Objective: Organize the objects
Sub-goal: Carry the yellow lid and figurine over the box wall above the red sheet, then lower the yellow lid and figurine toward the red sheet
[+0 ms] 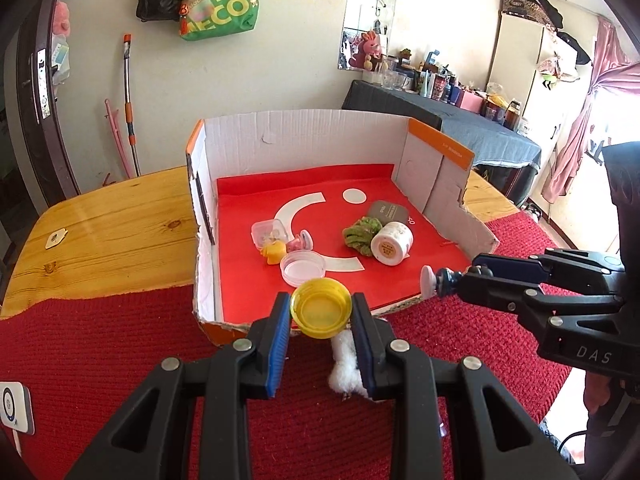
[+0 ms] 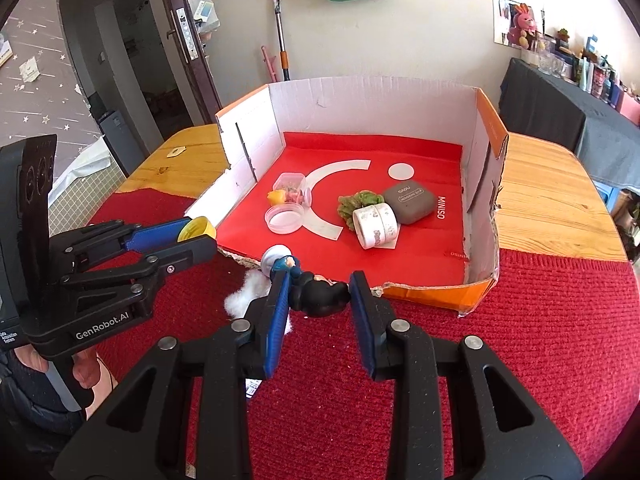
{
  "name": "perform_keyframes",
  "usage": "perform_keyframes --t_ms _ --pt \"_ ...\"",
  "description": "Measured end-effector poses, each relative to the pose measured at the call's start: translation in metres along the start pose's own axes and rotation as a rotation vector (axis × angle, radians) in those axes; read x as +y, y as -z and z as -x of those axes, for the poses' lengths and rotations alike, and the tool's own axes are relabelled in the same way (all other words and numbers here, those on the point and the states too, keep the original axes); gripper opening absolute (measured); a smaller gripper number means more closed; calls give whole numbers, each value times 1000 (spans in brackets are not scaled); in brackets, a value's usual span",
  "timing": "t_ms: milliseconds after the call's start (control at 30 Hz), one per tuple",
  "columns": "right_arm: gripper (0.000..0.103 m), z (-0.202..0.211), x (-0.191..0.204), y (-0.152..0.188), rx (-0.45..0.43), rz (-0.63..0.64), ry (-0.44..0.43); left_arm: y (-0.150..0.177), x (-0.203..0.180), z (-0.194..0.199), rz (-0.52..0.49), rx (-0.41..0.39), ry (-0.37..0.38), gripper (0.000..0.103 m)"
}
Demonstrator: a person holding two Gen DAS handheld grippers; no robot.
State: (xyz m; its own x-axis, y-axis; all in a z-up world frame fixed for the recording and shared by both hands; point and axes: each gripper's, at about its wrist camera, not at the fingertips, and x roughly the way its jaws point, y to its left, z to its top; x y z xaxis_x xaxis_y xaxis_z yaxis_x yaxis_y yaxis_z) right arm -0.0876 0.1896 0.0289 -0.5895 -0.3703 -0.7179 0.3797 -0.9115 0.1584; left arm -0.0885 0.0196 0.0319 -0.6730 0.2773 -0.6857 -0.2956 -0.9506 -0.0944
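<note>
Sitting on a wooden table (image 1: 100, 232) partly covered by a red knitted cloth (image 1: 100, 352) is an open cardboard box (image 1: 304, 136) with a red lining, its near wall cut low. Lying inside it are a grey eye-shadow case (image 2: 408, 200), a white tape roll (image 2: 376, 222) touching a green scrunchie (image 2: 354, 202), a clear round lid (image 2: 285, 218), a small clear container (image 2: 291, 184) and a yellow piece (image 2: 276, 198) just beside it. Hovering at the box's near edge, the left gripper (image 1: 321, 316) is pinching a yellow cap (image 1: 321, 310) between its blue pads. Beside it, the right gripper (image 2: 320, 300) is clamping a small dark-haired figurine (image 2: 320, 296), tipped on its side, its round base pointing toward the box. A white cotton tuft (image 2: 244, 298) is lying on the cloth below.
</note>
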Motion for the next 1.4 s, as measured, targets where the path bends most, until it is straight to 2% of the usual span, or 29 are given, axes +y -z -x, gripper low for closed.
perform_keyframes --t_ms 167,333,567,767,1400 --pt "29 -7 -6 -9 9 -1 6 -13 1 -10 -14 13 2 31" --pt "29 -19 -12 -18 33 -4 11 -19 3 -27 -17 59 17 31" --pt "29 -38 -20 -24 78 -7 14 -19 5 -51 -16 139 61 31" --pt "29 -51 -22 -26 109 -7 10 -17 11 -64 -16 182 62 31" --pt "29 -78 -30 -29 171 -21 4 -21 13 -79 -20 205 64 31"
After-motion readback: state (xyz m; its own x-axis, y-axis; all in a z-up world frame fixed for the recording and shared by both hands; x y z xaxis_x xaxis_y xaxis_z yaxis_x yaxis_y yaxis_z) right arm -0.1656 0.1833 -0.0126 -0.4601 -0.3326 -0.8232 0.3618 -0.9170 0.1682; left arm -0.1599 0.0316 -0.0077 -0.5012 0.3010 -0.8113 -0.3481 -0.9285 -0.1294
